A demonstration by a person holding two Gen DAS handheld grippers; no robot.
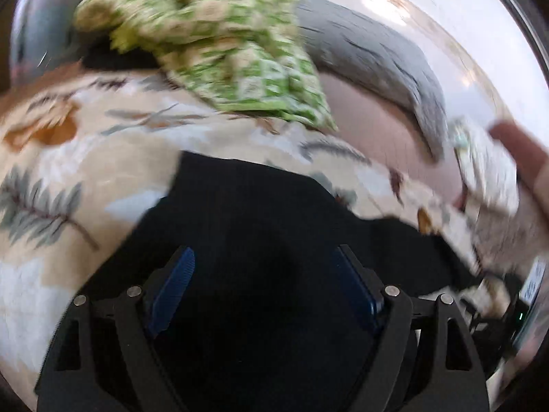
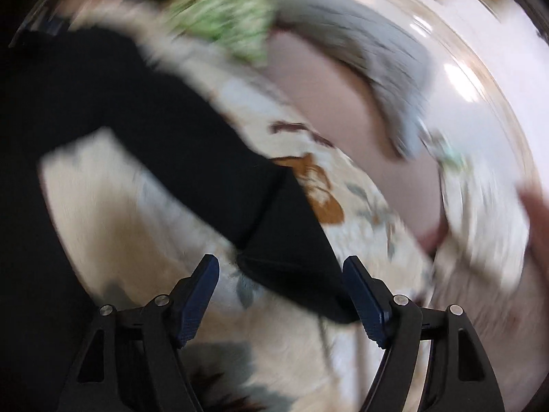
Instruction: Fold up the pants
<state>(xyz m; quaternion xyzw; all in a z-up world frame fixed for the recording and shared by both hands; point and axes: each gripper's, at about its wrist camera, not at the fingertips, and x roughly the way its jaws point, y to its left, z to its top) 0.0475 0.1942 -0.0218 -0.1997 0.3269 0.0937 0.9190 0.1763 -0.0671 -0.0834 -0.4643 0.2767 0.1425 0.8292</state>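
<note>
Black pants (image 1: 260, 206) lie on a cream bedspread with a leaf print (image 1: 85, 144). In the left wrist view my left gripper (image 1: 263, 250) hovers over the dark fabric with its blue pads (image 1: 171, 288) wide apart, open, and nothing is pinched between them. In the blurred right wrist view one pant leg (image 2: 154, 120) runs from the upper left down to its end (image 2: 291, 261), which lies between the spread fingers of my right gripper (image 2: 280, 259). That gripper is open; the fabric edge lies close to the right pad (image 2: 367, 302).
A crumpled green-and-cream patterned cloth (image 1: 223, 41) lies at the far side of the bed, with a grey cloth (image 1: 387, 61) next to it on a pinkish sheet (image 1: 374, 120). A person's hand (image 1: 521, 151) and white patterned sleeve (image 1: 490, 171) show at the right.
</note>
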